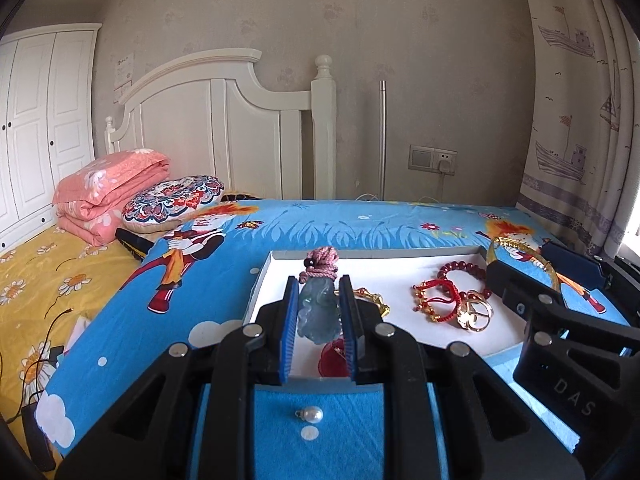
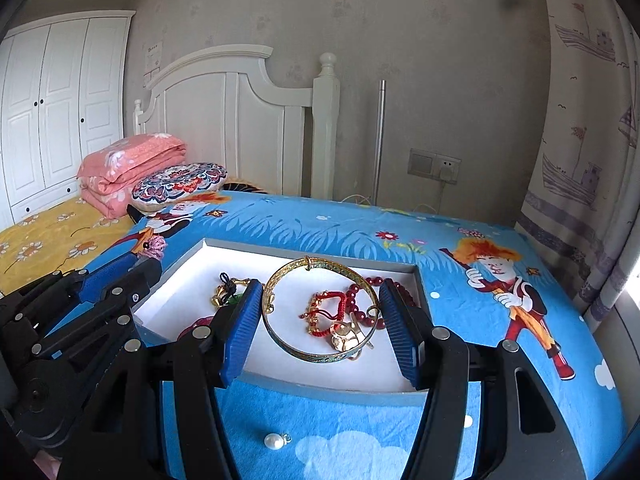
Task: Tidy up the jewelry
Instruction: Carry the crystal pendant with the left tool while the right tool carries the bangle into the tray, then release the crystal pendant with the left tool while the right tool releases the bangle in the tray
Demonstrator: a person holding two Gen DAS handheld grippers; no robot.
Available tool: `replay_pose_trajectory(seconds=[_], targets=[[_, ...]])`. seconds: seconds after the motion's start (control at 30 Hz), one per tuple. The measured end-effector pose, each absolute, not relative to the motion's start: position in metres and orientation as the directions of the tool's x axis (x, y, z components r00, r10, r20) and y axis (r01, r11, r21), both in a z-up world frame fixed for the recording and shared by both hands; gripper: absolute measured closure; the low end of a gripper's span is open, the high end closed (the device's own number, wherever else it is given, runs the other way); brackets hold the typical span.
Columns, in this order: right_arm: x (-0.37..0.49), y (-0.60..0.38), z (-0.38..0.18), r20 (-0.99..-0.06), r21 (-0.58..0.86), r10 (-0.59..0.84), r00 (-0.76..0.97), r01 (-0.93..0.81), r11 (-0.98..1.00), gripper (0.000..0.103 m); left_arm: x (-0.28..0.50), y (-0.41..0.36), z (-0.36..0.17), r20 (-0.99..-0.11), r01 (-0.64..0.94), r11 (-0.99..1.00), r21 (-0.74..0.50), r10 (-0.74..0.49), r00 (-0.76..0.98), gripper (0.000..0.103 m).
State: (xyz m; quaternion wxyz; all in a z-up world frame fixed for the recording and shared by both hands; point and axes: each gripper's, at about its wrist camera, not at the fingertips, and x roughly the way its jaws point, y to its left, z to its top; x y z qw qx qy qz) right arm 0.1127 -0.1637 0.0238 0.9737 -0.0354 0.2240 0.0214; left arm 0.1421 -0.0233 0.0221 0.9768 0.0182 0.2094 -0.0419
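Jade pendant and gold bangle held over the white tray.

The jade pendant (image 1: 318,312) sits clamped between the left gripper (image 1: 319,314) pads, its pink cord (image 1: 322,261) bunched on top, apparently so it clears the tray (image 1: 420,256) rim. The right gripper (image 2: 322,316) fingers press the gold bangle (image 2: 320,316) from both sides above the red bead bracelet (image 2: 360,300) and gold rings (image 2: 348,338). A pearl (image 2: 272,440) lies on the blue sheet (image 2: 460,240), outside the tray, likely awaiting its turn.
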Motion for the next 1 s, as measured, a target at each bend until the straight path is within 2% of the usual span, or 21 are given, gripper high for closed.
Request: replay_pose_trajectory(seconds=[0.33,0.63,0.67,0.7,0.73,0.9,1.0], targets=[[0.17,-0.167,0.007,-0.49,-0.092,-0.025,0.871,-0.023,0.996,0.046,0.214,-0.025,0.015,-0.47,0.074,0.997,0.035,-0.049,0.881,0.083],[0.209,-0.179,-0.014,-0.564,-0.099,-0.064,0.823,0.009,0.995,0.045,0.261,-0.029,-0.006,-0.57,0.083,0.996,0.03,-0.051,0.82,0.082],[0.211,-0.18,-0.015,-0.574,-0.096,-0.062,0.817,0.008,0.995,0.043,0.263,-0.029,-0.006,-0.568,0.079,0.996,0.039,-0.043,0.822,0.08],[0.211,-0.181,-0.015,-0.571,-0.09,-0.059,0.819,0.008,0.996,0.038,0.263,-0.03,-0.006,-0.567,0.079,0.996,0.045,-0.04,0.822,0.067],[0.21,-0.182,-0.014,-0.565,-0.088,-0.057,0.823,0.009,0.996,0.038,0.263,-0.029,-0.006,-0.567,0.084,0.995,0.046,-0.043,0.823,0.054],[0.198,-0.185,-0.009,-0.568,-0.072,-0.039,0.822,-0.003,0.997,0.038,0.255,-0.025,-0.004,-0.57,0.076,0.996,0.042,-0.038,0.821,0.048],[0.179,-0.186,-0.003,-0.564,-0.051,-0.015,0.826,-0.016,0.999,0.037,0.237,-0.021,0.004,-0.546,0.056,0.998,0.033,-0.029,0.837,0.029]])
